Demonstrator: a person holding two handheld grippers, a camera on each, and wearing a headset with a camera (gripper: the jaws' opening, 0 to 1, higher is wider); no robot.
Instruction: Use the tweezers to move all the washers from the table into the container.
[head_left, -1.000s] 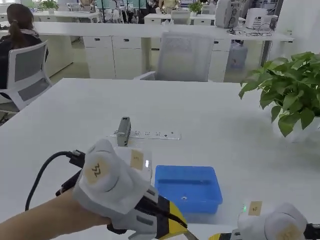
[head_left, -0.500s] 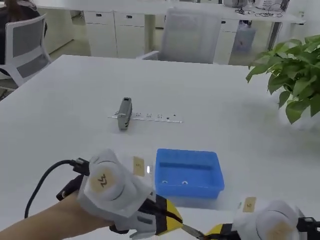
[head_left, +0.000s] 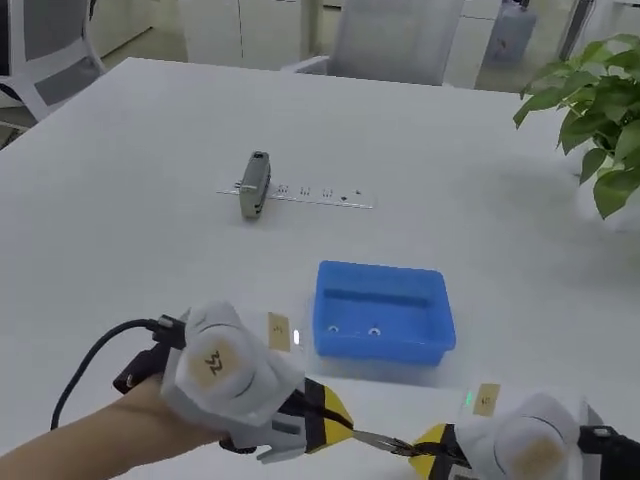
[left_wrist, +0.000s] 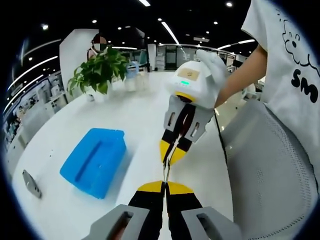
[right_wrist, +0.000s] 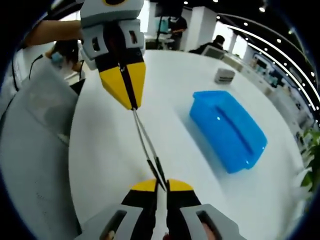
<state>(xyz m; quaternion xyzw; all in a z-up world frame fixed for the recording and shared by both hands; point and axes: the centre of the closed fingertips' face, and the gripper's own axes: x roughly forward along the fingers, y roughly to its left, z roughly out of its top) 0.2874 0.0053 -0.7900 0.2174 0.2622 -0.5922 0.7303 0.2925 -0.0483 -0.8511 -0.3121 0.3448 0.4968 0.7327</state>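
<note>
Thin metal tweezers (head_left: 383, 440) stretch between my two grippers near the table's front edge. My left gripper (head_left: 340, 425) is shut on one end and my right gripper (head_left: 425, 455) is shut on the other. In the left gripper view my own yellow tips (left_wrist: 165, 186) pinch the tweezers (left_wrist: 167, 172), with the right gripper (left_wrist: 170, 157) facing them. The right gripper view has its tips (right_wrist: 159, 186) on the tweezers (right_wrist: 145, 145), opposite the left gripper (right_wrist: 131, 102). The blue container (head_left: 432, 330) stands just beyond, with two small washers (head_left: 333, 328) inside.
A white power strip (head_left: 310, 193) with a grey adapter (head_left: 256, 183) lies at mid-table. A potted plant (head_left: 600, 110) stands at the far right. Office chairs (head_left: 385, 40) stand past the far edge. A black cable (head_left: 90, 365) trails from the left gripper.
The head view has tilted down, so the container and power strip sit higher in the picture. Both grippers stay close together with the tweezers between them; the right one shows more.
</note>
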